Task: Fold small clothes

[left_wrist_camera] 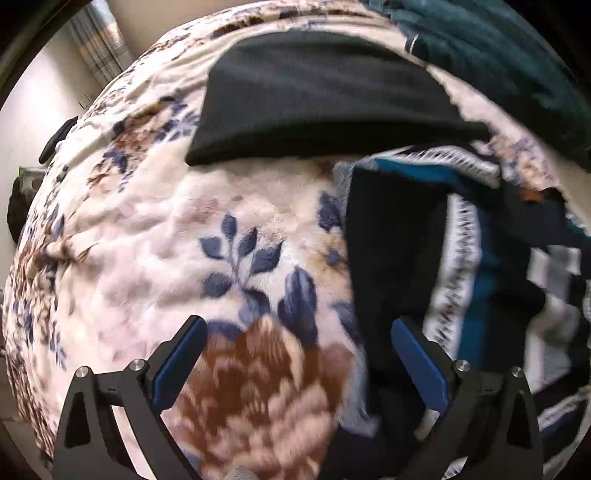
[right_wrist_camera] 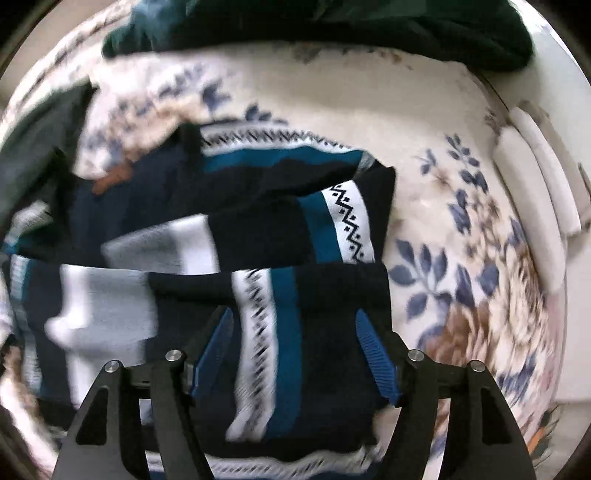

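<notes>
- Left wrist view, far left: pale wall and a striped curtain (left_wrist_camera: 99, 40) are seen past the edge of the bed.
- A small black object (left_wrist_camera: 57, 140) is seen at the blanket's left edge; it cannot be identified.
- The bed is covered by a cream blanket (left_wrist_camera: 147, 229) with blue leaves and a brown flower.
- A folded black garment (left_wrist_camera: 325, 99) is laid flat on the blanket, upper middle, apart from the rest.
- The left gripper (left_wrist_camera: 299, 328) is held over the blanket with its jaws spread wide; nothing is clamped. The left finger (left_wrist_camera: 181, 365) is over bare blanket, the right one is against the sweater's dark edge.
- The patterned sweater (left_wrist_camera: 472, 258) (navy, teal stripe, white zigzag band) is found to the right, partly folded, lying on the blanket.
- A dark green garment (left_wrist_camera: 498, 48) is bunched at the top right.
- Right wrist view: the same sweater (right_wrist_camera: 258, 229) fills the left and centre, with a folded-over flap in front.
- The right gripper (right_wrist_camera: 295, 328) is pointed down at that flap, jaws wide apart; the cloth is seen between the blue pads, not pinched. Contact cannot be judged through the blur.
- The green garment (right_wrist_camera: 332, 29) is seen along the top.
- Bare blanket (right_wrist_camera: 461, 240) is seen to the right, then a white ledge (right_wrist_camera: 535, 184) at the far right.
</notes>
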The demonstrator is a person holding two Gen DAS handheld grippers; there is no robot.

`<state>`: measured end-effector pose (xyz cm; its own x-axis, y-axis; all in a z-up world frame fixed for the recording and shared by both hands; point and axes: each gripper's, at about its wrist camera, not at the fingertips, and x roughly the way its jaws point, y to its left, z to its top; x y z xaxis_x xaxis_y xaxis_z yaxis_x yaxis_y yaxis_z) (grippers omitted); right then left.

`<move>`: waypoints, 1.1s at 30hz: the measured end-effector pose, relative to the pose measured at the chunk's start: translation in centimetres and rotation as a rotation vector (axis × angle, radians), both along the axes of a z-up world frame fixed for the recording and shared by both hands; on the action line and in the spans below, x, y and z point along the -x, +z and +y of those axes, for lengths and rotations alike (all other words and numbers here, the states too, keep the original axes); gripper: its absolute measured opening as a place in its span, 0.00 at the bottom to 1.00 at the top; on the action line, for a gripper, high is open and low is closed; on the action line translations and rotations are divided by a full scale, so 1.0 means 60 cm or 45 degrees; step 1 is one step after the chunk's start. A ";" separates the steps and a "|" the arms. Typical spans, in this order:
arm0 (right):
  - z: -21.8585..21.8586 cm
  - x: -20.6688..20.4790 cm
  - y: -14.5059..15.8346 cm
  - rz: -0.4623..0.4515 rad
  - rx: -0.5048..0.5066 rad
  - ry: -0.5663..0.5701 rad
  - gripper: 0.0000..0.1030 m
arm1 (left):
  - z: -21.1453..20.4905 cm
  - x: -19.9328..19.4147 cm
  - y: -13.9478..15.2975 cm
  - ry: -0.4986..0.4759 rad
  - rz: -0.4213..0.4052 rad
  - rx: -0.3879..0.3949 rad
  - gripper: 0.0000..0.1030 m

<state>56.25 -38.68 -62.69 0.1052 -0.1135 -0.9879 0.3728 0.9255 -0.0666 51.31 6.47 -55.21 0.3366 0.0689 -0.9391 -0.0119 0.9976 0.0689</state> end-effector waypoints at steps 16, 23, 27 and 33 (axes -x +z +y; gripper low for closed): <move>-0.140 0.138 0.140 -0.112 -0.310 0.127 1.00 | -0.318 0.225 0.143 0.069 -0.049 0.038 1.00; -0.291 0.152 0.097 0.042 -0.447 0.307 1.00 | -0.555 0.381 0.053 0.003 0.254 0.158 1.00; -0.351 0.153 0.059 0.096 -0.413 0.406 1.00 | -0.660 0.461 -0.016 -0.081 0.401 0.166 1.00; -0.378 0.117 -0.012 0.083 -0.625 0.387 1.00 | -0.744 0.521 -0.118 -0.173 0.481 0.044 1.00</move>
